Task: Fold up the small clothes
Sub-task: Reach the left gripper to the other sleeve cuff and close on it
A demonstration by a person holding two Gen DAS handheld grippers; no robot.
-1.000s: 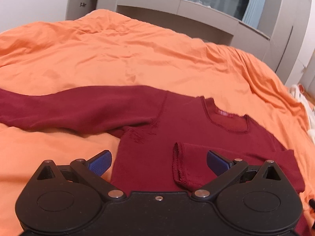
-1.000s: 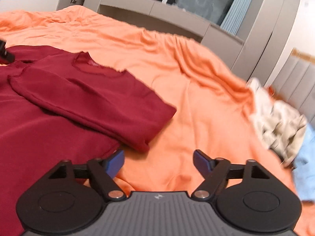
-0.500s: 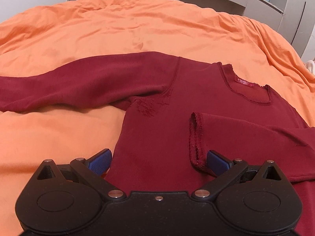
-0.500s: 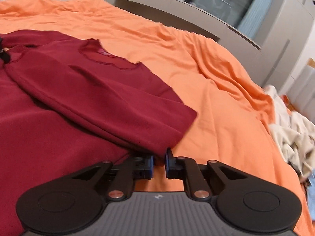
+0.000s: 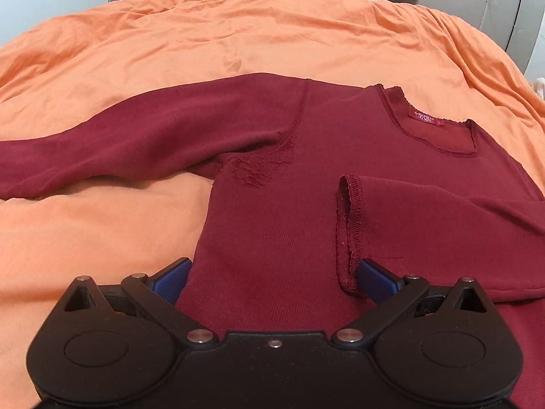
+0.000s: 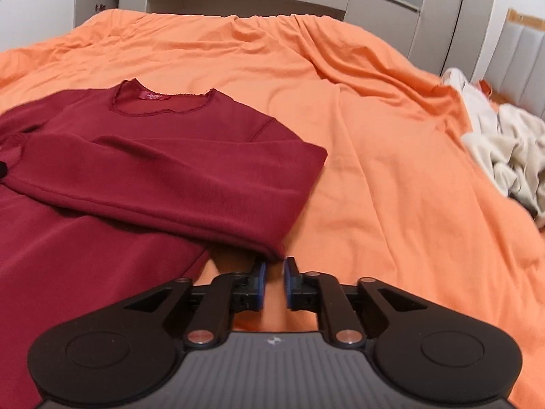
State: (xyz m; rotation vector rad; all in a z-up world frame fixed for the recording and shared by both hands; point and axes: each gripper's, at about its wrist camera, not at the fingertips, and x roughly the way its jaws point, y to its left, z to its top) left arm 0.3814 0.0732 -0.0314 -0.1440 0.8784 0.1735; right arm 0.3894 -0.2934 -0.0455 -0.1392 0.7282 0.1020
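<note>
One garment in play: we have the dark red long-sleeved top [image 5: 289, 177] lying flat on the orange bed cover [image 5: 238, 34], neckline [image 5: 439, 129] at the far side from us, body running toward both grippers.

Its unfolded sleeve [image 5: 136, 143] stretches out long to the left, well past the body edge. The other sleeve [image 6: 163, 184] is already folded across the chest, its cuff [image 5: 347, 231] ending near mid-body.

We see the left gripper [image 5: 272, 276] low over the lower body, jaws spread wide: left pad at the body's side edge, right pad just beside the cuff, nothing pinched.

Our right gripper [image 6: 272, 274] sits at the folded sleeve's bend, which lies just ahead of the tips. Its jaws have just been opening from a near-closed state; a narrow gap shows, with only bed cover between the pads, no cloth.

Our read: the left hand is much nearer the outstretched sleeve, so that fold falls to it, sweeping left along the sleeve's long axis.

Pale clothes pile [image 6: 504, 156] lies well apart, right.
</note>
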